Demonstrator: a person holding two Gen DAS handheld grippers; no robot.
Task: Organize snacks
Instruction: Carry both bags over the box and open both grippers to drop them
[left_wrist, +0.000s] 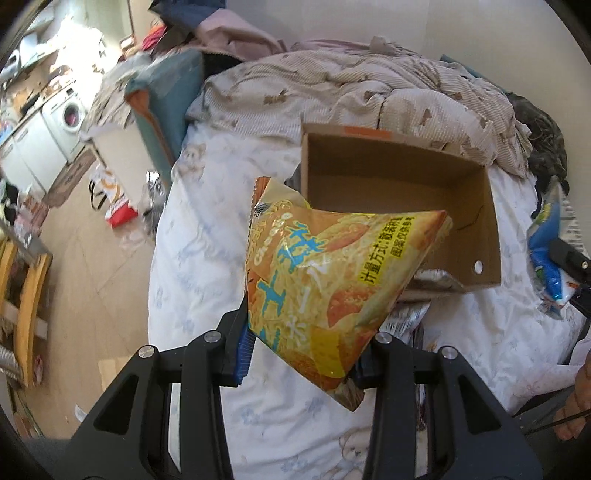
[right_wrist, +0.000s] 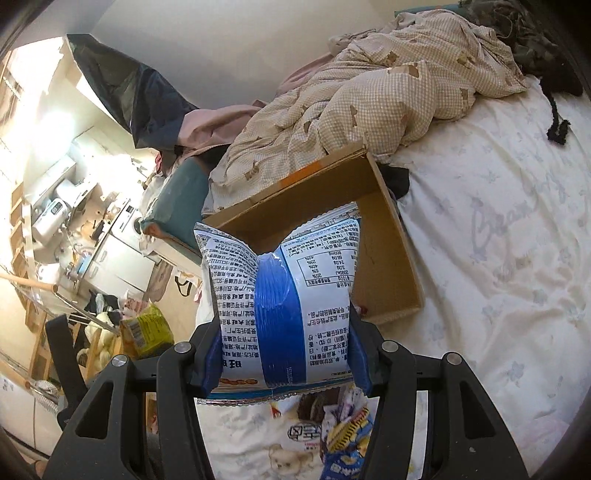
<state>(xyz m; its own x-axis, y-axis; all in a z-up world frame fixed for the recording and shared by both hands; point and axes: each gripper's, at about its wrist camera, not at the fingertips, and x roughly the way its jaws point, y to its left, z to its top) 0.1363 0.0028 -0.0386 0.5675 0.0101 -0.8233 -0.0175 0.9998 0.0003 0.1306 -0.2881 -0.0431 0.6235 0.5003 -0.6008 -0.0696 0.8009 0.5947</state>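
**Two snack bags held above the bed, cardboard box waiting ahead**

The left gripper (left_wrist: 303, 354) has its jaws partly closed on the lower corner of a yellow-orange cheese snack bag (left_wrist: 332, 280), which hangs tilted in the air with its far corner over the near edge of the cardboard box (left_wrist: 476, 206). Holding it by a corner leaves the body of the bag free to drop into the box. The right gripper (right_wrist: 286, 354) has its jaws about half open and pressed against both sides of a blue-and-white snack bag (right_wrist: 284, 295), printed back facing the camera, upright and clear of the bed (right_wrist: 498, 240), with the box (right_wrist: 391, 251) just beyond it.

The box lies open on the sheet; what shows of its inside looks bare, so both bags are probably headed there. Behind it a rumpled checked quilt (right_wrist: 369, 96) presses against the far wall of the box. More snack packets (right_wrist: 343, 432) lie on the sheet below the right gripper. Neither path to the box looks blocked, though the two bags could crowd each other at the opening.
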